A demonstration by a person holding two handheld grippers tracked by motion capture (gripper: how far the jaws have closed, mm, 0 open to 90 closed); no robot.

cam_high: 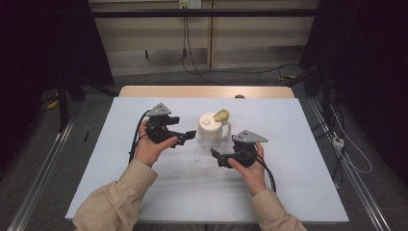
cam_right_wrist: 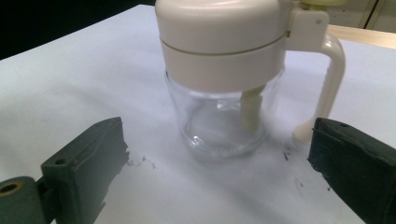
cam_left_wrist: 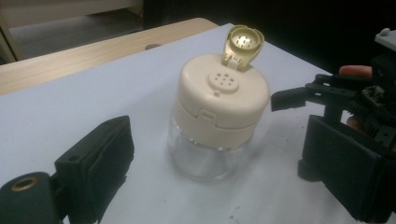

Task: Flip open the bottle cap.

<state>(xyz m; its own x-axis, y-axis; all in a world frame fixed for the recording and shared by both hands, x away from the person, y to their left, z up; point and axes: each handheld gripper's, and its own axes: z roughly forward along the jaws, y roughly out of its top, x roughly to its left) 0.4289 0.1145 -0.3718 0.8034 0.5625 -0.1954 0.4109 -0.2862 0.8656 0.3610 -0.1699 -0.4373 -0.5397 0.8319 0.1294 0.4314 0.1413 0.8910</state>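
Upright, the glass jar [cam_high: 211,132] stands between the spread left gripper [cam_high: 188,136] and the spread right gripper [cam_high: 215,155], nearer the left.

Clear glass jar [cam_high: 210,140] standing upright mid-table, empty, topped with a cream plastic lid [cam_left_wrist: 223,95] bearing sprinkle holes, its small flip cap [cam_left_wrist: 244,43] hinged open, a cream handle [cam_right_wrist: 329,79] down one side.

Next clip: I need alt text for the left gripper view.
A clear glass jar with a cream plastic shaker lid, its small flip cap hinged open, stands on a white table between the left gripper's open black jaws. The right gripper points at it from the right.
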